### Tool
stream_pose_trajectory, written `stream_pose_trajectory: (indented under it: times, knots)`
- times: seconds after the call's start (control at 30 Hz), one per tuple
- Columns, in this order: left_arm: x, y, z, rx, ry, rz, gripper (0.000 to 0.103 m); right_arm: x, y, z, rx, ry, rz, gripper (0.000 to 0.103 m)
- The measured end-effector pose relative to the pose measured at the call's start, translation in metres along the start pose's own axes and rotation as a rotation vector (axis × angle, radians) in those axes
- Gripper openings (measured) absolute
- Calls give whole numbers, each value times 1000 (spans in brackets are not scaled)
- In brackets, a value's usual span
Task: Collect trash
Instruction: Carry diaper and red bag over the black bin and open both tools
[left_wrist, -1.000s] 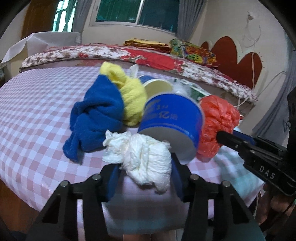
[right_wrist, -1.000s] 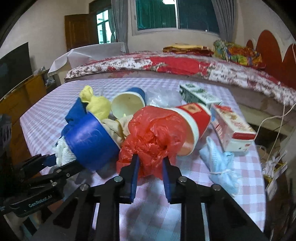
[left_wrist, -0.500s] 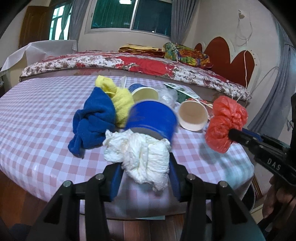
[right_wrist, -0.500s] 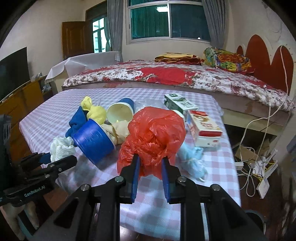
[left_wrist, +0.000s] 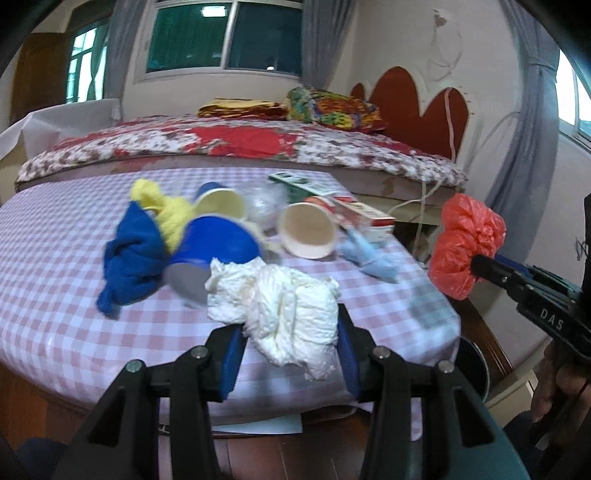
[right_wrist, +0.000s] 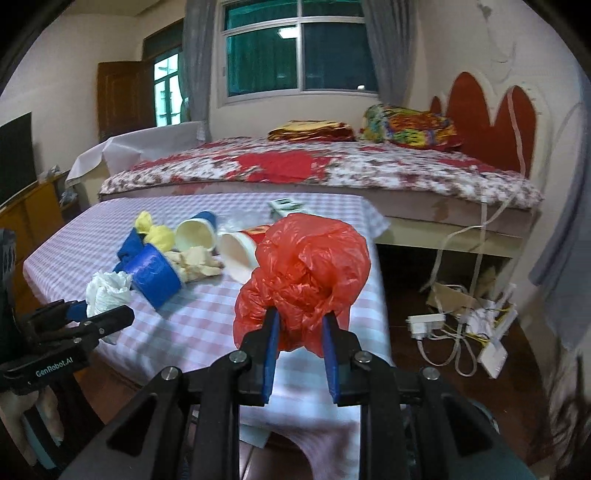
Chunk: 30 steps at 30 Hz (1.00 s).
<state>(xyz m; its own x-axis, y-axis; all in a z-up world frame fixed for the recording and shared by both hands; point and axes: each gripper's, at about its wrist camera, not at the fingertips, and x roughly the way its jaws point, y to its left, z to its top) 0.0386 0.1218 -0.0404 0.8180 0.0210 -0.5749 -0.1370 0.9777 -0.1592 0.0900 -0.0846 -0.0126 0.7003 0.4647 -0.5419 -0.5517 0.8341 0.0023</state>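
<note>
Left gripper (left_wrist: 291, 332): fingers clamped on crumpled white tissue wad (left_wrist: 284, 306), raised off counter (left_wrist: 55, 258).
Right gripper (right_wrist: 301, 339): fingers pinching bunched red plastic bag (right_wrist: 306, 269) at gathered neck.
Both likely light, soft, compressible; bag probably slippery, best gripped at bunch.

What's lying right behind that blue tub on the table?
Behind the blue tub lie a blue cloth, a yellow cloth and crumpled beige scraps. Its inside faces away, unseen.

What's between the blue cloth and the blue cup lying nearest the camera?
A yellow cloth is wedged between the blue cloth and the blue cup, touching both. The left wrist view shows it.
</note>
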Motion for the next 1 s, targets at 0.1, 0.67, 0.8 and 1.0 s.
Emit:
stream_pose_trajectory:
  times: [0.1, 0.67, 0.8, 1.0]
  knots:
    - [3, -17, 2, 27, 6, -35, 47, -16, -20, -6, 30, -9, -44, 24]
    - [35, -142, -6, 227, 88, -284, 47, -69, -124, -68, 180, 56, -272, 24]
    - [41, -169, -13, 271, 114, -328, 47, -75, -146, -85, 218, 85, -313, 24]
    - [50, -204, -25, 330, 158, -385, 47, -83, -177, -112, 276, 128, -352, 24]
